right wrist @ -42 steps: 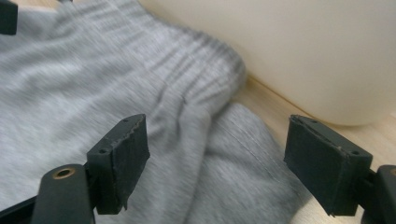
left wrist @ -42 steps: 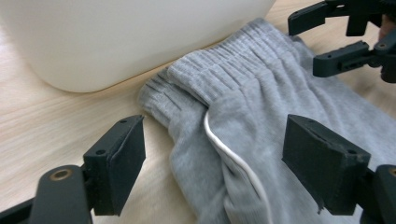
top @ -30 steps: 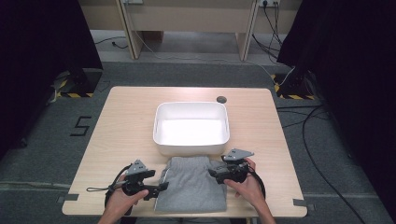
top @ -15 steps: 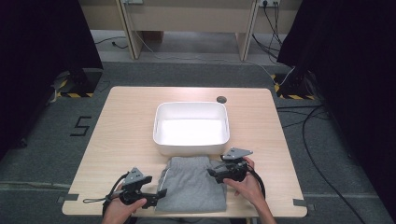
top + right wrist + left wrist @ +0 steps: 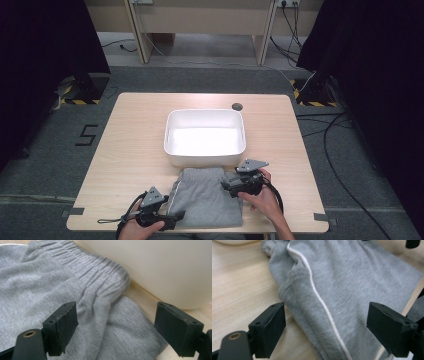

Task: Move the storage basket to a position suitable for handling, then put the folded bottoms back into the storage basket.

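— How are your jaws standing?

— Your left gripper (image 5: pixel 325 333) has its two black jaws spread wide, one at the lower left of the left gripper view and one at the lower right, nothing pinched between them. The folded grey fleece garment with a thin white stripe (image 5: pixel 342 287) lies in the gap, its hemmed edge just above the left jaw and the stripe running from the top of the frame down to the bottom centre.

— And your right?

— Your right gripper (image 5: pixel 126 331) is just as wide apart and holds nothing. Between its jaws sits the gathered elastic waistband (image 5: pixel 100 272) of the garment, bunched close against the wall of the white rectangular plastic tub (image 5: pixel 170 267) that takes up the upper right of the frame.

— Where is all this on the table?

— In the high view your left gripper (image 5: pixel 170 218) is at the lower left, at the garment's (image 5: pixel 207 200) left edge near the front of the light wooden table (image 5: pixel 125 145). Your right gripper (image 5: pixel 232 185) is at the garment's upper right corner. The garment lies flat at the lower centre, its top edge touching the near wall of the tub (image 5: pixel 205 157), which stands in the middle of the table. A small dark round disc (image 5: pixel 237 106) sits behind the tub, near the far edge.
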`<state>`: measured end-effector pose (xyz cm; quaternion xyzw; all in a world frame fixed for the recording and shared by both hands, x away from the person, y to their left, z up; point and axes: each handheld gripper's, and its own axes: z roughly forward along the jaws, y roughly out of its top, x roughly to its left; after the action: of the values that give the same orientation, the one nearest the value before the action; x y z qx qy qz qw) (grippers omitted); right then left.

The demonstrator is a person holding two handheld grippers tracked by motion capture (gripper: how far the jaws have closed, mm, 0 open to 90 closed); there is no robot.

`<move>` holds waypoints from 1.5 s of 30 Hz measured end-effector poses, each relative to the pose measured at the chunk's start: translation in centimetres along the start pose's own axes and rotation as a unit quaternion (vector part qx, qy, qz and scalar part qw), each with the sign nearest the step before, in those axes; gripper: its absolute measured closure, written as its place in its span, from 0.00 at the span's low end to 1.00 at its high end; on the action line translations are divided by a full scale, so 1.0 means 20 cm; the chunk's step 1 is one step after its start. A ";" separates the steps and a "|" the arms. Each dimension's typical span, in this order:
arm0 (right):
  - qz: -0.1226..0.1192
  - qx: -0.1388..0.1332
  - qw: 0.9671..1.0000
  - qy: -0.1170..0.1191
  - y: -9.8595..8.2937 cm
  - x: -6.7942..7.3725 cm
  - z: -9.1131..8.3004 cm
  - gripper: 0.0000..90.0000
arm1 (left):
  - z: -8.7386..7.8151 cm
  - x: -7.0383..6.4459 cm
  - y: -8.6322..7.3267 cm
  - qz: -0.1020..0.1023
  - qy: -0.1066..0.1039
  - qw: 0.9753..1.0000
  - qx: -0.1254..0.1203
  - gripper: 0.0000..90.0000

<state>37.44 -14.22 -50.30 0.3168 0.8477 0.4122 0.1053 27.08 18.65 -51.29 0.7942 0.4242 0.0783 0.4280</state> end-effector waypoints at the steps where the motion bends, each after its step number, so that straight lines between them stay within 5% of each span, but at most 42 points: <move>1: 0.001 0.001 1.000 0.000 0.00 0.00 0.00 0.22 | 0.01 0.00 0.00 -0.002 0.000 1.000 0.003 0.17; 12: 0.000 0.005 1.000 -0.003 0.00 0.01 0.01 0.22 | 0.02 -0.02 -0.03 0.026 0.005 1.000 0.000 0.37; 22: 0.004 0.013 1.000 -0.004 -0.01 -0.01 0.02 0.21 | 0.01 -0.02 -0.04 0.023 -0.016 1.000 -0.003 0.55; 33: 0.014 0.026 1.000 0.003 -0.02 -0.03 0.07 0.19 | 0.01 -0.02 -0.04 0.019 -0.030 0.999 -0.006 0.64; 37: -0.021 0.021 0.999 0.018 -0.01 -0.01 0.09 0.32 | 0.01 -0.02 -0.05 0.020 -0.033 0.999 -0.008 0.65; 45: -0.017 0.016 0.998 0.066 0.00 0.02 0.10 0.70 | 0.01 -0.02 -0.05 0.024 -0.037 0.999 -0.009 0.68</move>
<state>37.87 -12.73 -51.57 0.2757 0.8648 0.4166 0.0508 26.25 18.56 -52.06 0.8023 0.3887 0.0632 0.4486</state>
